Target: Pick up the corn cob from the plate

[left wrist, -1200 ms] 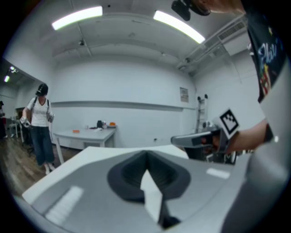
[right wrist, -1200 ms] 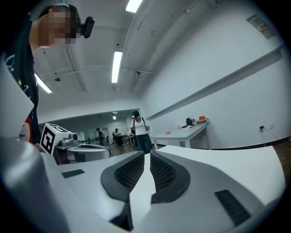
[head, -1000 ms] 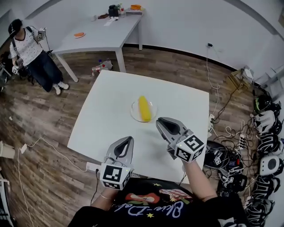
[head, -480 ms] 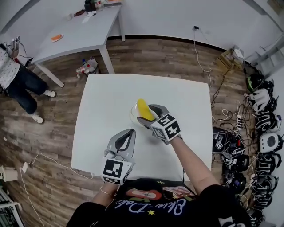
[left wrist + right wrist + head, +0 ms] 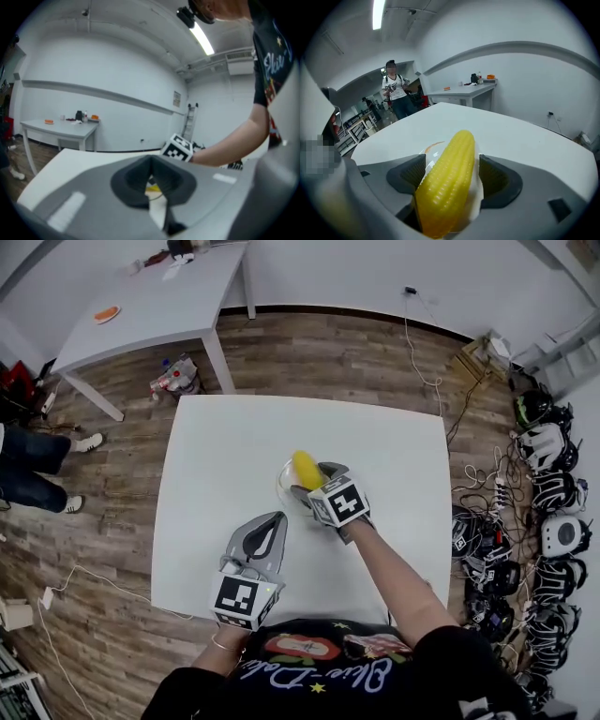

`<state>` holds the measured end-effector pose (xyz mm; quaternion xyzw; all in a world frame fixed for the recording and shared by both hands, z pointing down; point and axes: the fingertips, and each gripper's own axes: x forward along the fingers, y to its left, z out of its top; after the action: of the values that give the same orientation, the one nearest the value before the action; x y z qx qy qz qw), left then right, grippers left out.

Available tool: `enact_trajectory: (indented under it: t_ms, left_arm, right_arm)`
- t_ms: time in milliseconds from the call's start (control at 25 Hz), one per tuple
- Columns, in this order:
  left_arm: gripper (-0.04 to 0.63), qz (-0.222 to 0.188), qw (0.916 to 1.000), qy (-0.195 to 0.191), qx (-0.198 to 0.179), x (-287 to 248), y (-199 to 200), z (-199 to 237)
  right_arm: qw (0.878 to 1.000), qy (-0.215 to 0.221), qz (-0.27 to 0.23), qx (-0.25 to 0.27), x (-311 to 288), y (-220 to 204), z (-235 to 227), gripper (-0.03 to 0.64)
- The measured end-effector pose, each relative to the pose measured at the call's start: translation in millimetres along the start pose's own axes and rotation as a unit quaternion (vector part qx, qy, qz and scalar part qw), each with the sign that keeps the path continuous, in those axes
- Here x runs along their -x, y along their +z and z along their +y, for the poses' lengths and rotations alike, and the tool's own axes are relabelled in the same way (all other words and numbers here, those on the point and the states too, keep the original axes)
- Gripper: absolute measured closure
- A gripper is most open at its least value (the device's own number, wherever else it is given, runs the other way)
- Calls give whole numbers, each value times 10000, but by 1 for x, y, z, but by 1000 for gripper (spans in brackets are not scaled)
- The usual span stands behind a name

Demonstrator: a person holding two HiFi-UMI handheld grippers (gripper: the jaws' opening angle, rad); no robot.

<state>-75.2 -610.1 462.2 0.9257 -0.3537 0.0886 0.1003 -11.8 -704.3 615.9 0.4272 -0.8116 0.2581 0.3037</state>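
I've got the right gripper [image 5: 452, 160] opening wide, jaws astride the yellow ridged corn cob [image 5: 449, 180] on its small clear plate [image 5: 282, 480], not pinching; left gripper [image 5: 273, 520] closed, empty

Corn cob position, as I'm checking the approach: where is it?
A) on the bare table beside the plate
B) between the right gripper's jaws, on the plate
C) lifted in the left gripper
B: the right gripper view shows the corn cob lying on the plate between the opening jaws of the right gripper, with the pads not pressing on it.
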Motion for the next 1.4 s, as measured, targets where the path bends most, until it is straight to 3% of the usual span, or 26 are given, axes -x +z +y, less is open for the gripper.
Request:
enact_trajectory:
  t_ms: [280,480,760,1000,1400]
  left_arm:
    - [597,58,9999,32,117,-2,-3,5]
    - [597,19,9998,96,167,0,0,0]
    - [597,34,9997,160,193,6,-1,-4]
    - [597,-47,9999,66,130,6,6,-16]
    - [597,-105,9999,-14,43,8,11,-38]
  right_arm:
    - [9997,-46,230,93,-6,3,1,293]
    - [9995,-125,236,155,4,-3,-4,339]
    - [9972,-245,-704,3,45,19,-2,344]
    - [9853,-424,-1654,-31,107,38,11,344]
    - [9735,-599,-2208,-29,165,30,19,368]
